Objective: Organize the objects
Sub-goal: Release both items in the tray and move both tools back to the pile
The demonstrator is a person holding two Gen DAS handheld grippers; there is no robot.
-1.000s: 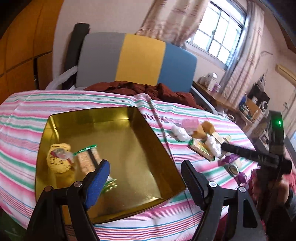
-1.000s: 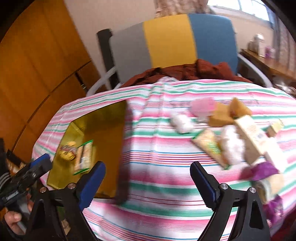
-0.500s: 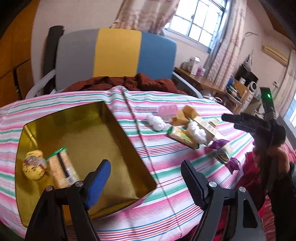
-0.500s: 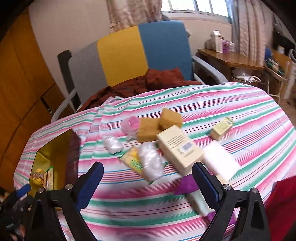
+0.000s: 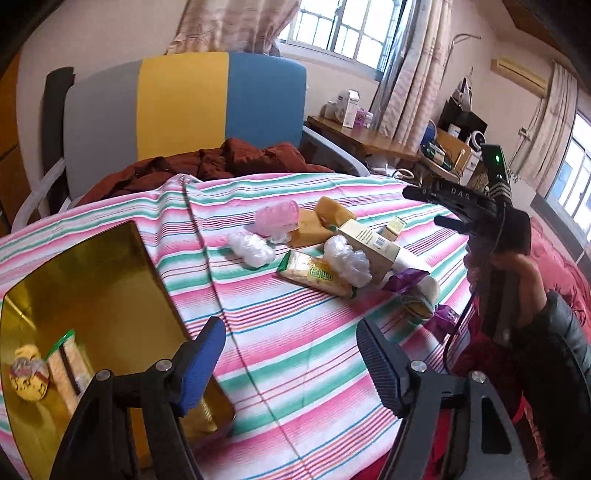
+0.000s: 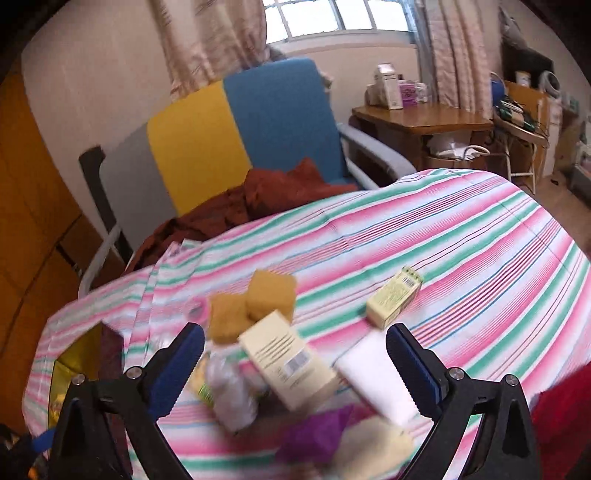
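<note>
The cream carton (image 6: 288, 363) looks light, stiff and smooth, best pinched across its short sides. It lies in the pile mid-table, long axis toward the gold tin (image 5: 92, 295) at the left edge. The right gripper (image 6: 295, 369) hovers over it, jaws just widened, empty; the left gripper (image 5: 291, 354) gapes too, narrowing, holding nothing.

Glossy gold metal tin (image 5: 110, 280), striped cloth (image 5: 295, 332)

A grey, yellow and blue chair (image 5: 184, 110) stands below curtained, daylit windows (image 5: 343, 29).
</note>
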